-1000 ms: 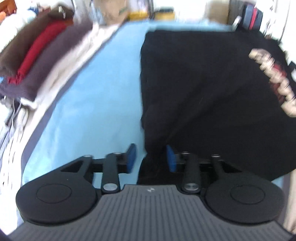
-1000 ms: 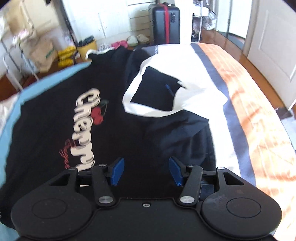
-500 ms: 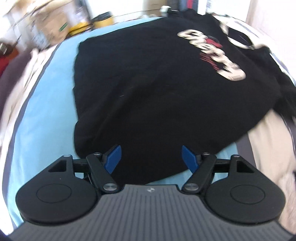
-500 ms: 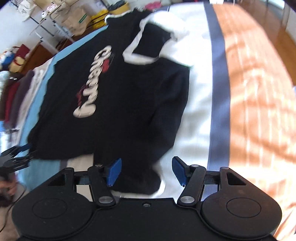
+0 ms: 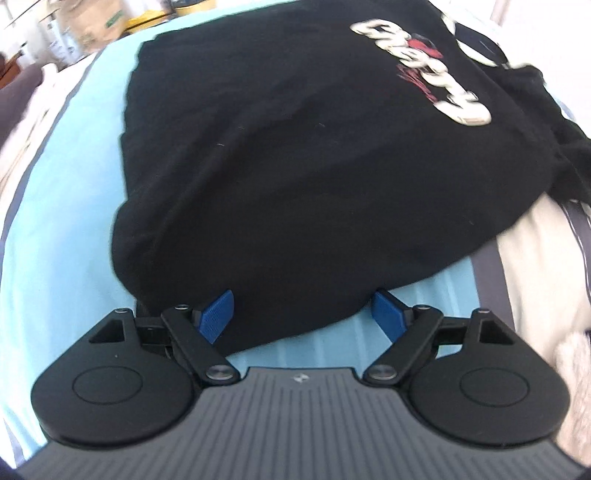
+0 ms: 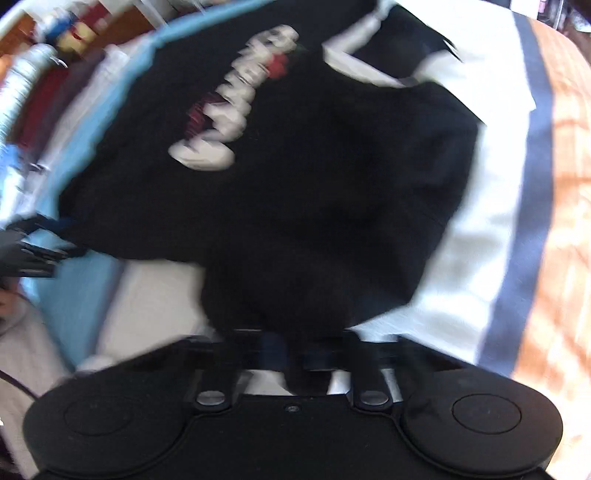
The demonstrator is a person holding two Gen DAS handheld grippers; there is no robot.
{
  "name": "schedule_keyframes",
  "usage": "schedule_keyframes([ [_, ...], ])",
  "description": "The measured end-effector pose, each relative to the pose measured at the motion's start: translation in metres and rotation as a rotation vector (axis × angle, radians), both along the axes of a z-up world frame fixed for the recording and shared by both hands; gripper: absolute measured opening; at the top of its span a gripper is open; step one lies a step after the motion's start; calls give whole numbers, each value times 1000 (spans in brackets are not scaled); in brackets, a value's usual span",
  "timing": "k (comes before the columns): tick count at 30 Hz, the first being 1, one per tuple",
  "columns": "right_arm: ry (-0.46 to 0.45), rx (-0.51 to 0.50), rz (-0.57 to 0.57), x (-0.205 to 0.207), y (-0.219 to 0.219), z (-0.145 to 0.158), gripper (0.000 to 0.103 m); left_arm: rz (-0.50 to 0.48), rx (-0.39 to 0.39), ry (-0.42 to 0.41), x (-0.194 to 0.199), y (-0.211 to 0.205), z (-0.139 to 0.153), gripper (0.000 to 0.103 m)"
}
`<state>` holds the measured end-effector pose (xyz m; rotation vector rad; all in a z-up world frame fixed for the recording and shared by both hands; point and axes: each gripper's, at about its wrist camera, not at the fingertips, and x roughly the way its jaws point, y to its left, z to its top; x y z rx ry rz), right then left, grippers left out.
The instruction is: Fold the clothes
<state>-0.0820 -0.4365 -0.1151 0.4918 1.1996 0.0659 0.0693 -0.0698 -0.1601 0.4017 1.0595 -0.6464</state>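
A black T-shirt with a cream and red print lies spread on the bed. My left gripper hovers at its near hem; its jaws are opening, and the hem bulges between the blue pads without being pinched. In the blurred right wrist view the same shirt fills the middle. My right gripper is shut on a fold of the shirt's near edge, and black cloth runs down between its fingers. The left gripper shows at the far left edge of that view.
The bedcover has a light blue band, a white part, a dark stripe and an orange band. Cream fluffy fabric lies right of the shirt. Cardboard boxes stand beyond the bed. Blurred clothes lie left.
The left gripper swung from the shirt's side edge to its near hem and its jaws widened. The right gripper dropped to the shirt's near edge and closed on the cloth.
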Motion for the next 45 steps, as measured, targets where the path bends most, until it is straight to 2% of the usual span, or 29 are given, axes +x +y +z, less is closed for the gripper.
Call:
schedule_keyframes([
  [3,-102,79,-43,11,-3,20,7,16,-21,-30,4,-3,5,82],
  [5,-165,153,-163,21,-16,27,7,31,-55,-44,7,-6,9,82],
  [8,-198,239,-459,43,-49,15,7,70,-150,-58,11,0,19,82],
  [10,-186,180,-508,54,-54,3,8,88,-176,-62,12,7,22,82],
  [13,-170,97,-579,70,-62,-13,11,89,-165,-36,12,10,18,82],
  [17,-225,157,-614,49,-64,-15,11,50,-103,-7,14,0,9,82],
  [20,-251,154,-655,32,-64,-16,11,-8,-134,-21,9,-8,16,82],
  [21,-258,156,-670,26,-64,-16,15,-23,-148,-32,7,-10,18,82],
  [23,-251,249,-727,17,-65,-21,40,-46,-137,-60,2,-15,19,82],
  [24,-252,304,-752,14,-64,-24,57,-54,-120,-70,1,-17,17,82],
  [25,-252,357,-773,11,-63,-27,63,-58,-96,-77,0,-20,14,82],
  [27,-236,421,-760,16,-58,-33,67,-55,-51,-86,0,-24,8,82],
  [30,-155,354,-720,35,-51,-40,67,-67,-28,-103,-1,-30,2,82],
  [33,-163,268,-685,48,-46,-36,67,-104,-14,-131,-6,-38,1,82],
  [38,-243,347,-694,38,-51,-27,67,-168,26,-192,-20,-47,-3,82],
  [39,-253,363,-692,36,-52,-26,67,-171,28,-208,-23,-47,-3,78],
  [41,-250,370,-693,36,-53,-25,69,-178,13,-224,-24,-47,1,32],
  [44,-230,412,-725,37,-56,-34,74,-168,-21,-235,-21,-47,8,20],
  [45,-220,438,-738,38,-58,-39,76,-170,-27,-231,-19,-47,8,19],
])
